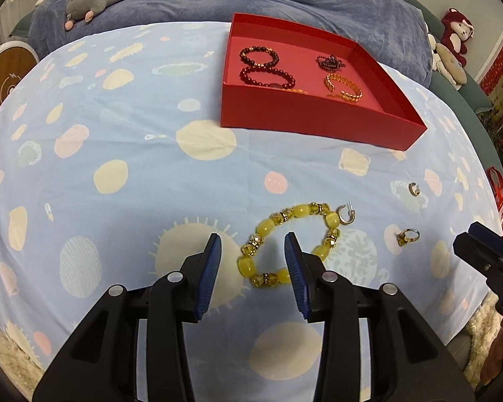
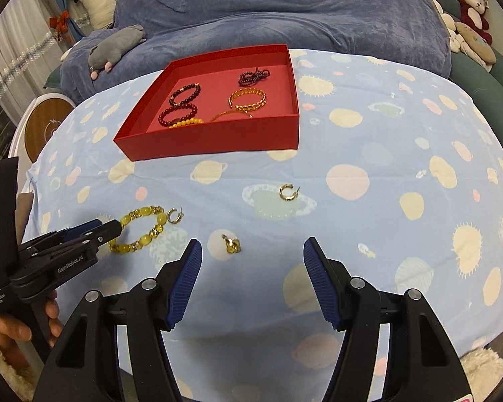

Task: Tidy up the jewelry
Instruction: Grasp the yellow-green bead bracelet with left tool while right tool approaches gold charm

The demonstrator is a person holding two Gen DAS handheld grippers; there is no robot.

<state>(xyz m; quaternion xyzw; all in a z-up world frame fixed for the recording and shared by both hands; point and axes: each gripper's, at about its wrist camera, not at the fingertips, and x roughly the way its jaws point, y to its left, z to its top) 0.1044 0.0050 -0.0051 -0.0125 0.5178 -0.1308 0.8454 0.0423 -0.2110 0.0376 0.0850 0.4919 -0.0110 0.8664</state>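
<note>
A light blue sheet with planets (image 2: pixel 352 154) covers the bed. The yellow bead bracelet (image 1: pixel 290 244) is the landmark here.

The left gripper (image 1: pixel 253 246) hangs over the near left part of the yellow bead bracelet. Its blue pads (image 1: pixel 211 268) are spread apart with nothing pinched; the bracelet lies flat on the sheet beneath them.

Far behind the bracelet sits the red box (image 1: pixel 318 117). Inside it lie dark red bead bracelets (image 1: pixel 266 68), a dark chain (image 1: pixel 330 62) and an orange bracelet (image 1: pixel 343 87).

A silver hoop earring (image 1: pixel 347 214) lies just beside the bracelet's far right end. Right of the bracelet lies a gold ring (image 2: pixel 231 245). Farther right and back lies a second hoop earring (image 2: pixel 288 191).

The right gripper (image 2: pixel 253 251) is to the right of the bracelet, near the gold ring. It stands wide apart and holds nothing.
</note>
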